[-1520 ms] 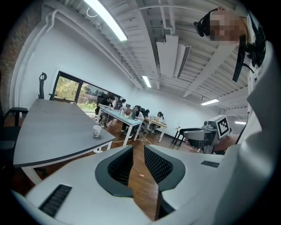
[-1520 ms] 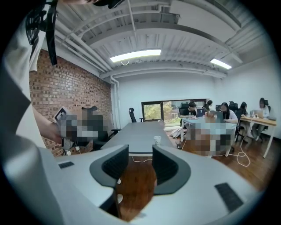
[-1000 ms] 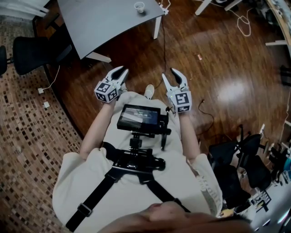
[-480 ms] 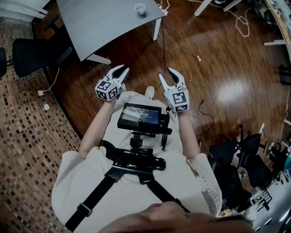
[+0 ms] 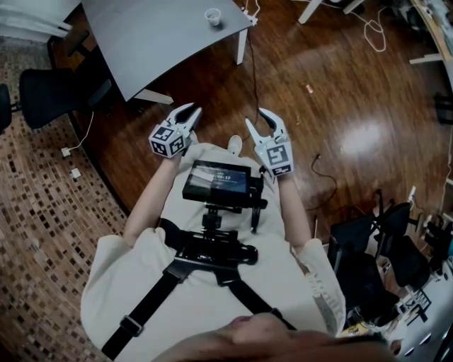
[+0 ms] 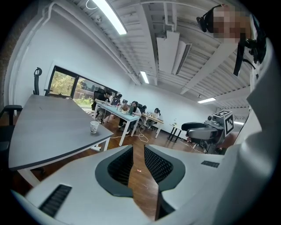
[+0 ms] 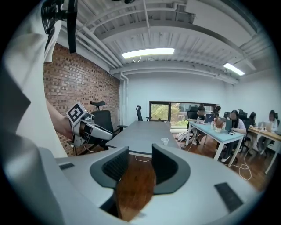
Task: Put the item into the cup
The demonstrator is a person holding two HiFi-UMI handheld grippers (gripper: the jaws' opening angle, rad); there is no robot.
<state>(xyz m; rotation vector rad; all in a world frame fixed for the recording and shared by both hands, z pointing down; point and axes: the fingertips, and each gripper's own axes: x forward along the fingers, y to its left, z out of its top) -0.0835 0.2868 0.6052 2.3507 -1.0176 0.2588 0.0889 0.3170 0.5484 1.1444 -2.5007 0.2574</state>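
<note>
Above glossy wood floor (image 5: 340, 92): left gripper (image 5: 192, 108) and right gripper (image 5: 256, 117), ribbed jaws parted, empty; small white cup (image 5: 212, 15) on matte grey table (image 5: 156, 42).

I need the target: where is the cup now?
Head view, top centre: the cup stands on the grey table, near its right corner.

Ahead of the left gripper (image 5: 192, 108) and the right gripper (image 5: 255, 117) I have open wood floor (image 5: 205, 81) up to the grey table (image 5: 156, 42). Its white leg (image 5: 242, 44) stands ahead, between the two. The tabletop lies free around the cup (image 5: 212, 15). A black chair (image 5: 49, 88) blocks the far left; a cable (image 5: 254, 71) runs ahead of the right gripper.
</note>
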